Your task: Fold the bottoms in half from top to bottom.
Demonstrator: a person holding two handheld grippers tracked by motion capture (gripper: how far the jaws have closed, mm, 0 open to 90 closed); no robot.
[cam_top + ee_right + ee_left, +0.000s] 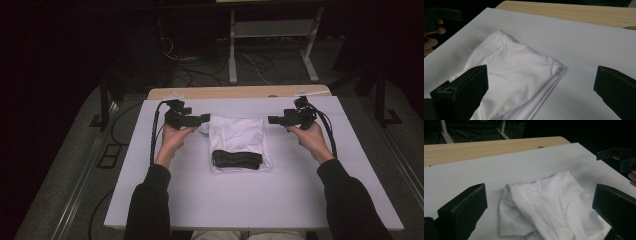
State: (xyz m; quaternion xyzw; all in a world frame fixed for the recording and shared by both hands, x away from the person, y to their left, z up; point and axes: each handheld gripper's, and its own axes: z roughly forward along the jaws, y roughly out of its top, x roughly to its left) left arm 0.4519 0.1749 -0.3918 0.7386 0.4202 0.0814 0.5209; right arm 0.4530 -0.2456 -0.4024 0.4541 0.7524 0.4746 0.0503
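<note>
Garment: folded white cloth (239, 135), dark band (236, 159), perhaps a waistband, on its near edge.
Left gripper (204, 119): jaws spread, at cloth's left corner.
Right gripper (272, 120): jaws spread, just right of cloth.

Folded white garment (238, 136) (black band at near edge) mid-table

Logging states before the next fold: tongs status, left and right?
Left tongs: open, holding nothing, at the white garment.
Right tongs: open, holding nothing, just off the garment's other side.

garment (239, 135): I see plain white
band (236, 159): I see black
table cover (210, 195): white
jaws: black
</note>
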